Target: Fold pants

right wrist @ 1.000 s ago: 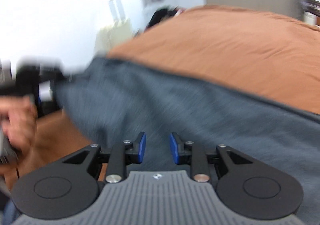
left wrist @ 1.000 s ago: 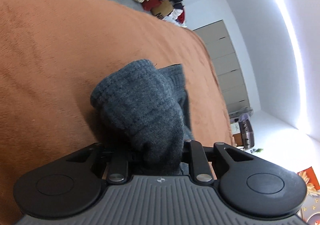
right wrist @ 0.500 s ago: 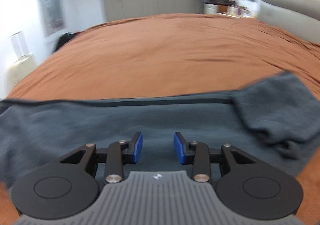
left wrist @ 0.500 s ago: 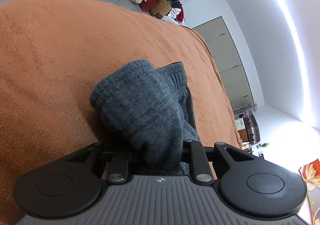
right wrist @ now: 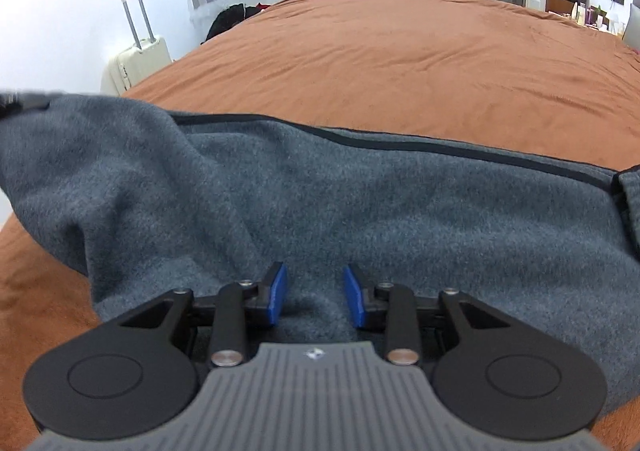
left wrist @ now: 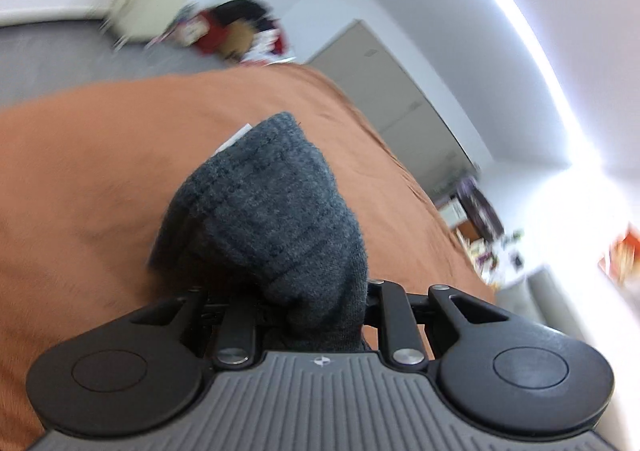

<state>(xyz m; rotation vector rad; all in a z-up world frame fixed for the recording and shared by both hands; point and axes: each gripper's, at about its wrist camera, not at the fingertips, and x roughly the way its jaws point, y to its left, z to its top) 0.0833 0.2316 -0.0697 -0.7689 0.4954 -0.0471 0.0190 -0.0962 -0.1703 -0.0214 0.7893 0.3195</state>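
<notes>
The pants are soft grey fleece, fuzzy and matt, edged along the far side by a smoother dark piping; the ribbed knit cuff shows a coarser, heathered weave. The bed cover is rust-orange cloth with a short, velvety matt nap. Each hand-held gripper is matt black plastic with dull metal pivot pins, a ridged grey plastic body and blue, slightly glossy pads. The cream suitcase looks like hard, smooth plastic.
</notes>
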